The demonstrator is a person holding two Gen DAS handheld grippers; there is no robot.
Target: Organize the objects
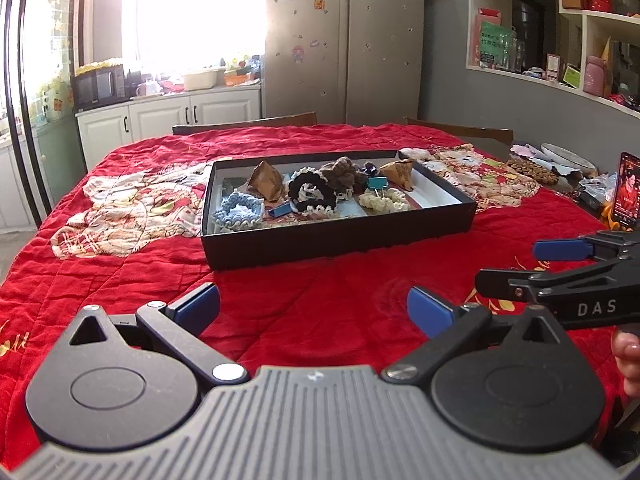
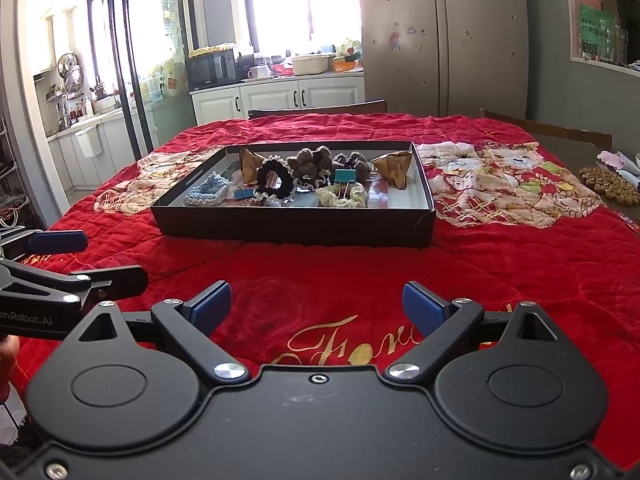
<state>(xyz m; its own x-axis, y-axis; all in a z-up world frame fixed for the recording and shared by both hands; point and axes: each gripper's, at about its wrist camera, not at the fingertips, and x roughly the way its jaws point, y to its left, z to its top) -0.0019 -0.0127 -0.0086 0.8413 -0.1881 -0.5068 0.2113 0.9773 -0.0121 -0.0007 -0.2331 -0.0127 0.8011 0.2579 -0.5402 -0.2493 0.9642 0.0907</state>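
A shallow black box (image 1: 340,240) (image 2: 296,226) sits mid-table on the red quilt. Inside lie a light blue scrunchie (image 1: 237,213) (image 2: 208,192), a black-and-white scrunchie (image 1: 313,194) (image 2: 273,182), a cream scrunchie (image 1: 384,202) (image 2: 343,196), brown scrunchies (image 1: 342,174) (image 2: 310,164), two brown paper pyramids (image 1: 266,180) (image 2: 394,168) and teal and blue binder clips (image 1: 377,183) (image 2: 345,176). My left gripper (image 1: 314,308) hovers open, short of the box, nothing between its fingers. My right gripper (image 2: 317,306) is open too, also short of the box.
Red quilt (image 1: 120,280) covers the table. A phone (image 1: 626,192), a plate (image 1: 568,156) and a brown beaded mat (image 1: 532,172) (image 2: 610,186) lie at the right edge. Chair backs (image 1: 244,124) stand behind the table. A hand (image 1: 628,356) shows at the right.
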